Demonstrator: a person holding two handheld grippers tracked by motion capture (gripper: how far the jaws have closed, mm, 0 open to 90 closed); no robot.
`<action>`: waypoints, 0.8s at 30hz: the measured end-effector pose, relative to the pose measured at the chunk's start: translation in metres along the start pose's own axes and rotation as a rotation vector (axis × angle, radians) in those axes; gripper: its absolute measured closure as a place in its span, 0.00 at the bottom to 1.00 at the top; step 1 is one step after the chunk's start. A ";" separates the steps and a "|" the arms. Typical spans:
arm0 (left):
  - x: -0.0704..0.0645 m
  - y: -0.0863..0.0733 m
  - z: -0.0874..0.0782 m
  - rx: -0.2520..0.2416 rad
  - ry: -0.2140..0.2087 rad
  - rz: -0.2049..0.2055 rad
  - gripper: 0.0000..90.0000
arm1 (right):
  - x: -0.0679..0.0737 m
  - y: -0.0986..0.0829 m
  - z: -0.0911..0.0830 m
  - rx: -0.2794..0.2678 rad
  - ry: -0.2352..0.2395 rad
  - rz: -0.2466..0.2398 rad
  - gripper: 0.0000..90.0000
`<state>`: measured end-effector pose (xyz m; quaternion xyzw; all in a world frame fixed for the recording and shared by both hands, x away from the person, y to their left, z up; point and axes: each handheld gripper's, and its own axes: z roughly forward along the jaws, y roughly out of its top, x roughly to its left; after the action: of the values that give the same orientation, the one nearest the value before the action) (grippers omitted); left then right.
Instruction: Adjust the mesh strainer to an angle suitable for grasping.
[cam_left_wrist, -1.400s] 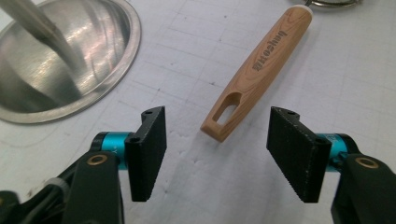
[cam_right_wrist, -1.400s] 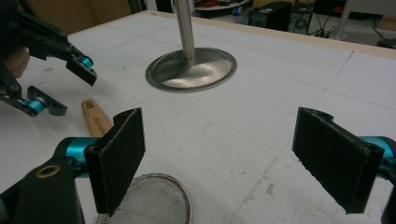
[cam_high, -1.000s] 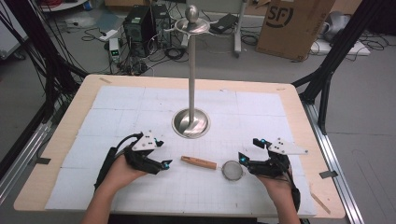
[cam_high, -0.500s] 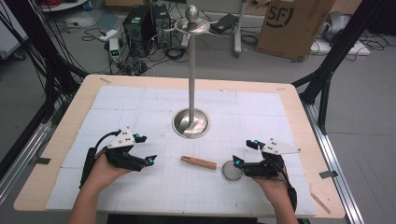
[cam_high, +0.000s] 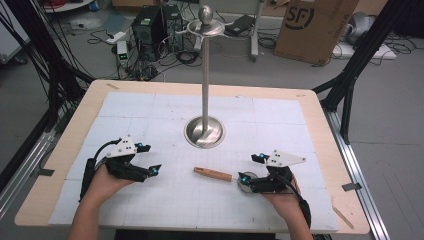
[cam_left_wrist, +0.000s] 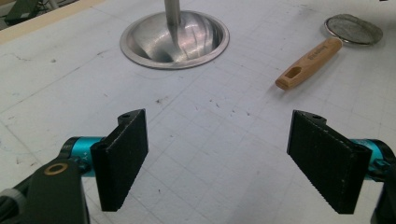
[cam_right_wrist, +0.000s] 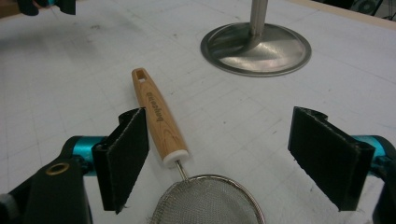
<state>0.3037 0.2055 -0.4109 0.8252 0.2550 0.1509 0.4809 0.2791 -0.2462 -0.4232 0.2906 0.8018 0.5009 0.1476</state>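
Note:
A small strainer lies flat on the white mat, its wooden handle (cam_high: 212, 174) pointing left and its wire mesh bowl (cam_high: 245, 183) at the right end. My right gripper (cam_high: 248, 167) hovers open right at the mesh bowl. In the right gripper view the mesh (cam_right_wrist: 205, 205) and handle (cam_right_wrist: 156, 112) lie between and ahead of the spread jaws (cam_right_wrist: 219, 158), untouched. My left gripper (cam_high: 150, 158) is open at the left of the mat, well clear of the handle. The left gripper view has the handle (cam_left_wrist: 308, 57) far ahead at the right of its empty jaws (cam_left_wrist: 224, 158).
A tall metal stand rises from the mat's middle, with a round dished base (cam_high: 204, 132), a thin pole (cam_high: 205, 75) and a ringed top (cam_high: 205, 25). The wooden table edge (cam_high: 65, 145) frames the mat. Cables, computers and a cardboard box (cam_high: 312, 27) sit on the floor behind.
My left gripper has drawn back to the left, away from the strainer handle. The right gripper has edged slightly left toward the mesh bowl. The strainer has not moved.

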 end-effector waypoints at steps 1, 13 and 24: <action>0.000 0.000 0.001 0.005 0.002 0.003 0.23 | 0.000 0.000 0.001 0.005 0.005 -0.004 0.25; -0.001 0.001 0.000 -0.009 0.013 0.014 0.23 | 0.004 0.010 0.018 0.123 0.045 -0.072 0.30; -0.001 0.002 0.001 -0.001 0.023 0.021 0.24 | 0.007 0.025 0.037 0.283 0.123 -0.123 0.39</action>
<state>0.3035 0.2031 -0.4102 0.8259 0.2519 0.1653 0.4766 0.3010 -0.2071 -0.4169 0.2275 0.8882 0.3897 0.0863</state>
